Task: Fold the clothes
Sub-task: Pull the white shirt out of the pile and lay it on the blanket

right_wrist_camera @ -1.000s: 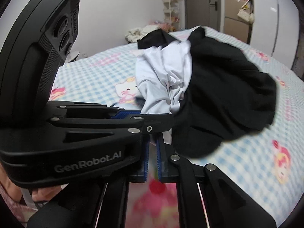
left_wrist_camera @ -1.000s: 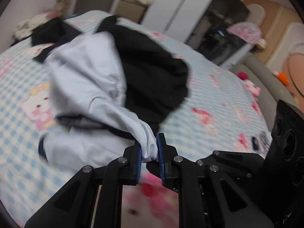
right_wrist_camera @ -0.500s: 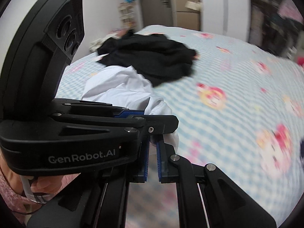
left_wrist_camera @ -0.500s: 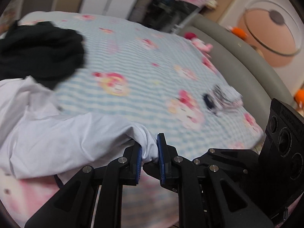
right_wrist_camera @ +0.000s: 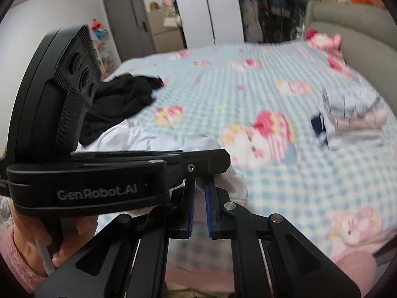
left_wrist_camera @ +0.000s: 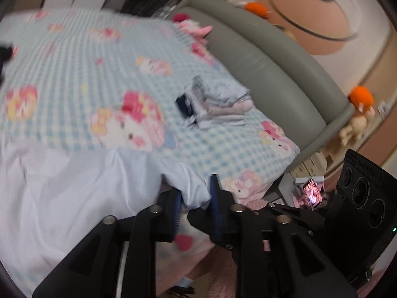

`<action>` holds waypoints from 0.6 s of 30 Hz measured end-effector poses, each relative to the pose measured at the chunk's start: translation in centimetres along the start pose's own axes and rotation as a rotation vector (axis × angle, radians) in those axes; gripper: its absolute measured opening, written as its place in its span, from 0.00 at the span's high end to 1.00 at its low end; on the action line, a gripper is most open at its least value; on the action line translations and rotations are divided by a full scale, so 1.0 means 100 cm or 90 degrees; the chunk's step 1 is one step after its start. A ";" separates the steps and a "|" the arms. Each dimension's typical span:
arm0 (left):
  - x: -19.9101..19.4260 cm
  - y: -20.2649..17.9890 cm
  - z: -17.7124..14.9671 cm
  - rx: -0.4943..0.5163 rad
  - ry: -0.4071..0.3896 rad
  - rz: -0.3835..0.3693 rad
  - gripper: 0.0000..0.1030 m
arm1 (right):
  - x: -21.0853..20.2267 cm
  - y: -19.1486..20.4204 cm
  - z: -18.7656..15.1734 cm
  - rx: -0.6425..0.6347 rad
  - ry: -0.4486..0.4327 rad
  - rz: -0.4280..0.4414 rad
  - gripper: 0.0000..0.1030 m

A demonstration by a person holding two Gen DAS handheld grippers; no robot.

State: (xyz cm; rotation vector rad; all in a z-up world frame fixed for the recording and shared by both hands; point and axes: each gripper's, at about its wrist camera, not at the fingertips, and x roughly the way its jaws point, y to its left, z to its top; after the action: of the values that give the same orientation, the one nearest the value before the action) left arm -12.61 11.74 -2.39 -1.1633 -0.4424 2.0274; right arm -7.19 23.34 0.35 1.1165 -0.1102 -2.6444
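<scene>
A white garment (left_wrist_camera: 62,193) lies spread over the near left of the bed. My left gripper (left_wrist_camera: 196,193) is shut on its bunched end. In the right wrist view the same white garment (right_wrist_camera: 139,139) shows behind the left gripper's body, which crosses the frame. My right gripper (right_wrist_camera: 199,188) is shut on a fold of the white cloth just beneath that body. A black garment (right_wrist_camera: 119,104) lies in a heap further back on the left.
The bed has a blue checked sheet (left_wrist_camera: 74,57) with pink cartoon prints. A folded stack of clothes (left_wrist_camera: 213,101) sits near the grey padded headboard (left_wrist_camera: 273,59); the stack also shows in the right wrist view (right_wrist_camera: 352,124). Plush toys sit along the headboard. A nightstand (left_wrist_camera: 307,181) stands beyond the bed's corner.
Both grippers have swung right along the bed with the white garment, pulling it off the black one. The folded stack and headboard have come into view.
</scene>
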 end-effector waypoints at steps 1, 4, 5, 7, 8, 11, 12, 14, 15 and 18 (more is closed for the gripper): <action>0.003 0.009 -0.006 -0.022 0.003 0.002 0.63 | 0.008 -0.003 -0.005 0.008 0.014 -0.005 0.93; 0.004 0.037 -0.026 -0.064 0.006 0.043 0.60 | 0.025 -0.014 -0.022 0.024 0.044 -0.014 0.84; 0.002 0.044 -0.031 -0.070 0.007 0.061 0.60 | 0.031 -0.018 -0.029 0.030 0.054 -0.016 0.83; -0.006 0.056 -0.042 -0.066 0.007 0.102 0.60 | 0.039 -0.021 -0.044 0.037 0.071 -0.010 0.76; -0.012 0.061 -0.048 -0.063 0.004 0.130 0.60 | 0.046 -0.023 -0.049 0.040 0.079 -0.006 0.75; -0.028 0.075 -0.068 -0.055 0.002 0.197 0.40 | 0.060 -0.027 -0.057 0.047 0.091 -0.007 0.63; -0.031 0.080 -0.074 -0.056 0.005 0.211 0.34 | 0.063 -0.030 -0.058 0.052 0.093 -0.013 0.48; -0.033 0.091 -0.086 -0.061 0.014 0.235 0.31 | 0.066 -0.035 -0.059 0.059 0.092 -0.034 0.36; -0.032 0.097 -0.090 -0.070 0.021 0.239 0.31 | 0.066 -0.038 -0.057 0.057 0.091 -0.055 0.36; -0.021 0.116 -0.098 -0.115 0.038 0.237 0.31 | 0.067 -0.045 -0.051 0.048 0.078 -0.099 0.35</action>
State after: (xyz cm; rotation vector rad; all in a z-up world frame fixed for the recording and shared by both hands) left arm -8.71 1.81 -13.43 -1.5031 -0.4094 2.2969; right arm -9.01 26.05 -8.58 1.3606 -0.1034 -2.7170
